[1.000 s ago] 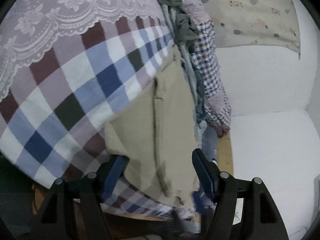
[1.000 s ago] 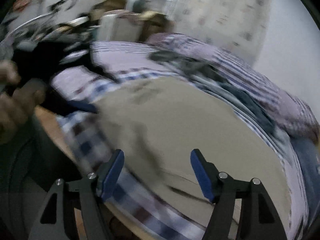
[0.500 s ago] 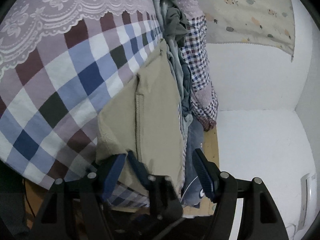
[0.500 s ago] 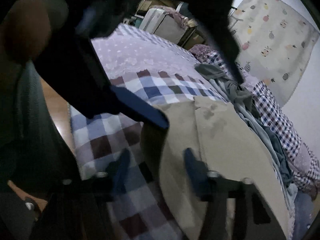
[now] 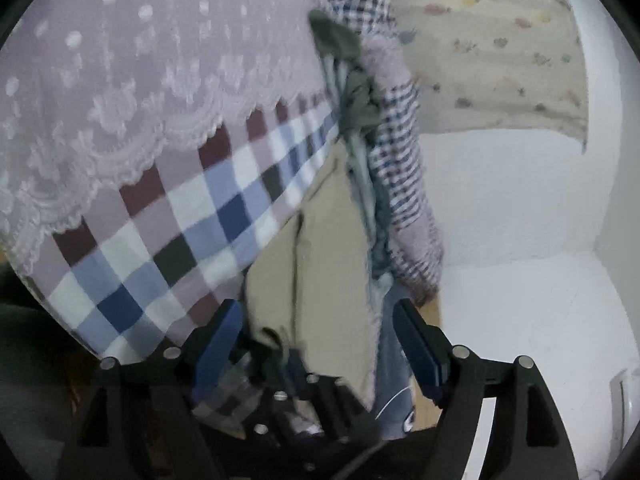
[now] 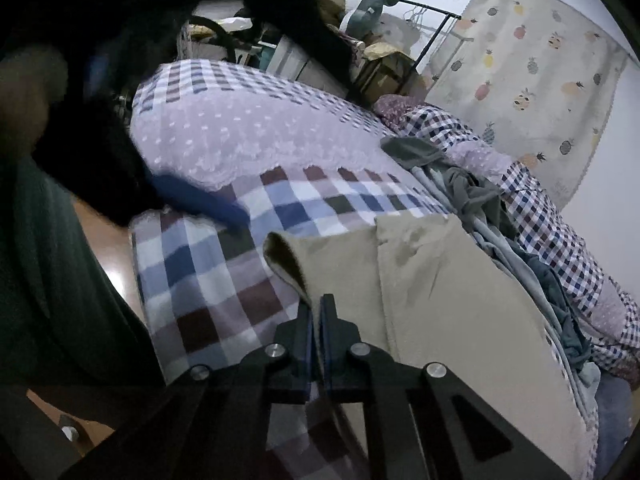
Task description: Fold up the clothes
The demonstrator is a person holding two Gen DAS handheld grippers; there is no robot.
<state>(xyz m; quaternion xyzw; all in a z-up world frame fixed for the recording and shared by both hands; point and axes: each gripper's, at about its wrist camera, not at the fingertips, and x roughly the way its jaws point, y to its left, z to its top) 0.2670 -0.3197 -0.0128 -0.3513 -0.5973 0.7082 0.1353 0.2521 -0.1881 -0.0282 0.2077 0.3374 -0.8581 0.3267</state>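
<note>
While my right tongs (image 6: 317, 312) pinch the limp beige cotton garment (image 6: 452, 300) by its curled corner on the checked bed (image 6: 208, 264), my left tongs (image 5: 316, 344) hover spread, ready for the opposite hem.

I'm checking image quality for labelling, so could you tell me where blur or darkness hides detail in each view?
Left wrist view: motion blur smears the beige garment and lace cover. Right wrist view: sharper; the right gripper is crisp, but the upper left is dark, with the left gripper's blue finger blurred.

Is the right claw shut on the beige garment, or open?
Shut on it: the right claw has its blue pads pressed together, pinching the beige garment at its near edge.
</note>
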